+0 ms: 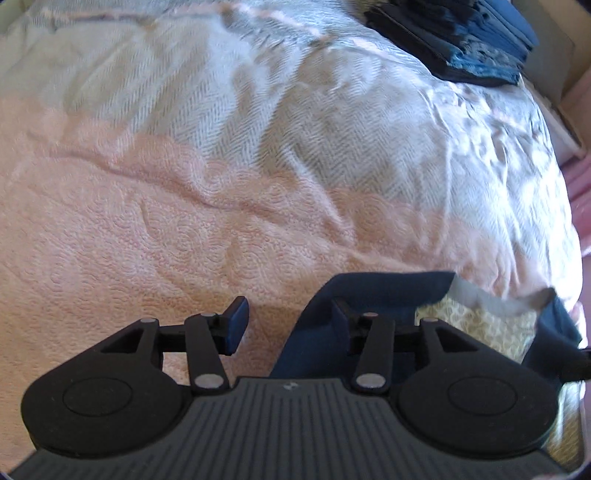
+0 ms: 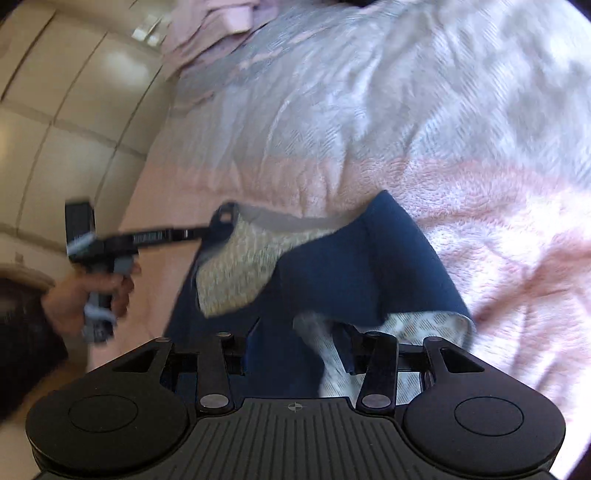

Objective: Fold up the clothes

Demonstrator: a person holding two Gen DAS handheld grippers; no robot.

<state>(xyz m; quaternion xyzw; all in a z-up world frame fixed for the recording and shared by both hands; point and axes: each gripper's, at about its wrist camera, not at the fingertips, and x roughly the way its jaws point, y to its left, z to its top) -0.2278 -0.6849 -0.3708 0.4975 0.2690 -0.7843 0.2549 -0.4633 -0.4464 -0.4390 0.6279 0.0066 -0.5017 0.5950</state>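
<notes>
A navy garment with a pale patterned lining hangs over the pink and white bedspread. My right gripper is open, its jaws wide apart with the navy cloth and lining bunched between them. In the left wrist view my left gripper is open; the navy garment drapes over its right finger, while the left finger is bare. In the right wrist view the left gripper touches the garment's far corner, blurred.
A stack of folded dark blue clothes lies at the far right of the bed. Pink cloth is piled at the bed's far corner. Pale cabinet doors stand beside the bed. The bedspread is wrinkled.
</notes>
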